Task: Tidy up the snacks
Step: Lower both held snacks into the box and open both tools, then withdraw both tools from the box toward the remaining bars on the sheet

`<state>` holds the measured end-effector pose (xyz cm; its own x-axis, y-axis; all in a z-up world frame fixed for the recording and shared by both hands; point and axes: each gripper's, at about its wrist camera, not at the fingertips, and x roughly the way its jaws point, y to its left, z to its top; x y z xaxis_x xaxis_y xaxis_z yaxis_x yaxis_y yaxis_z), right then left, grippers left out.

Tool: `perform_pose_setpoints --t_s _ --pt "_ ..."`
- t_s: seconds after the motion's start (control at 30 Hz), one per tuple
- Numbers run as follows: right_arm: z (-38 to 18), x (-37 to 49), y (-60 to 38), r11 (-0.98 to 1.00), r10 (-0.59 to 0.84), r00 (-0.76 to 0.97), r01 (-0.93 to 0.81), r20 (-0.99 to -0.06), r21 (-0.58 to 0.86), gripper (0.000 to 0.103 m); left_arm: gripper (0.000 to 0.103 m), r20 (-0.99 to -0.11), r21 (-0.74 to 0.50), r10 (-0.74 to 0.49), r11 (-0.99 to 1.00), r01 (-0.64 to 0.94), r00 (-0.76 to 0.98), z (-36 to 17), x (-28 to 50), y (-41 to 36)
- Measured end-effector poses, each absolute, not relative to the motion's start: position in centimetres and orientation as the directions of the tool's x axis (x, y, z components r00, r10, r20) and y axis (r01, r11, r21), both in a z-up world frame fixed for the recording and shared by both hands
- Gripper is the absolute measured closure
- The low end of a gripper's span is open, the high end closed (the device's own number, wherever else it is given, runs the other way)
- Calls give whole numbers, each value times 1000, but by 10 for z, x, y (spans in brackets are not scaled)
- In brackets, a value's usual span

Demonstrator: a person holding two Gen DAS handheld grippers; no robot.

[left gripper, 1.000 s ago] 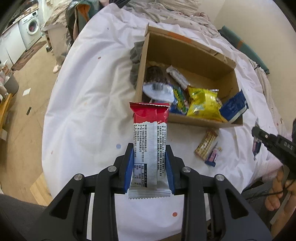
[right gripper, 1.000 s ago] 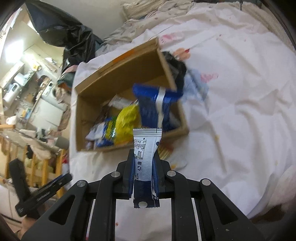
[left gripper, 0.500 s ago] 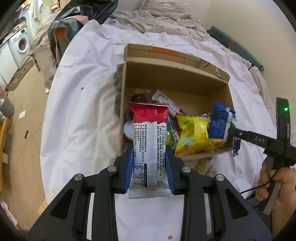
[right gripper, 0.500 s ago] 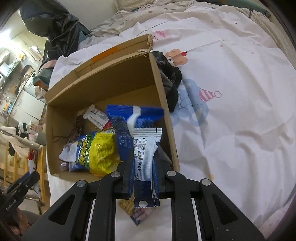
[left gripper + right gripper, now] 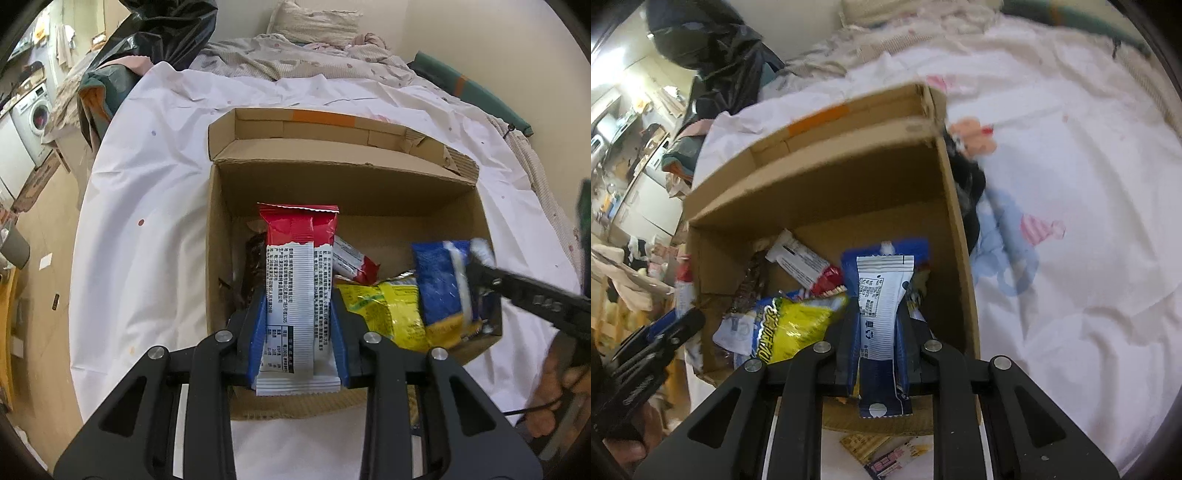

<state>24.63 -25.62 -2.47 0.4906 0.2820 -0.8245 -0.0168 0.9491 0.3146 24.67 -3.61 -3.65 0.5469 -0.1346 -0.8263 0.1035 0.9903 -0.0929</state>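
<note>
My left gripper (image 5: 298, 317) is shut on a red and white snack packet (image 5: 298, 273), held over the open cardboard box (image 5: 332, 173). My right gripper (image 5: 877, 325) is shut on a blue and white snack packet (image 5: 881, 291), also over the box (image 5: 827, 184), near its right wall. In the box lie a yellow chip bag (image 5: 388, 310), a white and red bar (image 5: 354, 260) and a dark wrapper (image 5: 255, 258). The right gripper's blue packet (image 5: 441, 280) shows at the right of the left wrist view. The left gripper (image 5: 665, 332) shows at the left edge of the right wrist view.
The box sits on a bed with a white sheet (image 5: 147, 184). Two small snack packets (image 5: 882, 452) lie on the sheet in front of the box. A dark cloth (image 5: 964, 181) lies against the box's right wall. Black bags (image 5: 166, 33) and a washing machine (image 5: 33, 118) are beyond the bed.
Both grippers have moved in over the box with their packets still held; the box now fills the middle of both views, and the loose packets on the sheet have dropped toward the bottom edge.
</note>
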Motion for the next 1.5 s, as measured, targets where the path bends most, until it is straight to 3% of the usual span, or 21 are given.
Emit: perform_pose_setpoints --t_s 0.17,0.7,0.9,0.93,0.97,1.0,1.03,1.07,1.13,1.5 --pt "-26 248 -253 918 365 479 -44 -798 394 86 75 -822 -103 -145 989 107 551 -37 251 -36" --pt "-38 252 -244 905 399 451 -52 -799 423 82 75 -810 -120 -147 989 84 568 -35 253 -34" --pt "-33 250 -248 901 403 478 -57 -781 430 82 70 -805 -121 -150 989 89 574 -33 251 -33" --pt "-32 250 -249 899 405 480 -54 -778 434 80 63 -804 -118 -149 989 91 575 -32 250 -33" --pt "-31 250 -251 896 409 482 -48 -775 442 76 57 -802 -116 -149 989 93 578 -31 249 -33" --pt "-30 250 -253 887 421 486 -42 -766 461 57 44 -798 -114 -147 989 93 584 -30 248 -33" --pt "-29 248 -255 876 433 500 -38 -750 481 29 32 -787 -115 -149 989 95 599 -27 245 -33" --pt "-26 247 -257 871 436 519 -38 -736 489 20 26 -778 -117 -152 988 97 610 -25 244 -33" --pt "-25 247 -255 876 432 520 -47 -736 480 20 11 -764 -102 -142 990 99 630 -21 241 -34" --pt "-23 245 -262 859 445 517 -17 -731 511 20 11 -756 -106 -127 992 71 642 -17 235 -27"
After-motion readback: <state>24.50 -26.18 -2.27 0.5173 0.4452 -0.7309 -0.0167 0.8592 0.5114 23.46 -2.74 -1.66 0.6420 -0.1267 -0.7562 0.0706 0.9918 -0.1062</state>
